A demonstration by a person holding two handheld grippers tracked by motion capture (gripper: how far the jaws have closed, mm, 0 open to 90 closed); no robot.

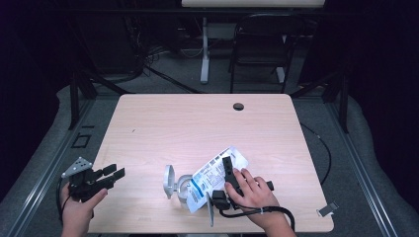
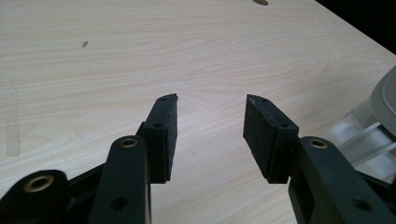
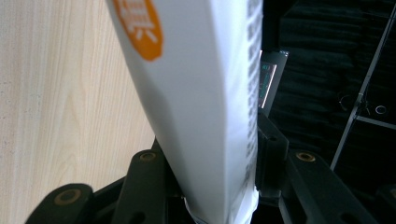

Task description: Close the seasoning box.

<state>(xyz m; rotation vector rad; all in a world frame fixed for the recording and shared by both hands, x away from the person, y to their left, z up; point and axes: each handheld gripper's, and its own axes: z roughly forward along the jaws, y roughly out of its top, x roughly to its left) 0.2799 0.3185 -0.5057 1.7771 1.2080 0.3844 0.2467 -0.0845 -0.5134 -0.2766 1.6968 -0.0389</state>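
The pale wooden desk lies bare across its far half. Near the front edge, the right gripper clasps a white printed plastic pouch, tilted over a clear plastic container. At the front-left corner, the left gripper hovers released, its 2 jaws apart.

In the right gripper view, the white pouch is cut off by the top and bottom edges, and the jaw pads behind it are hidden. In the high view, part of the clear container is covered by the pouch, whose print is too small to be read. In the left gripper view, the container is cropped at the right edge.
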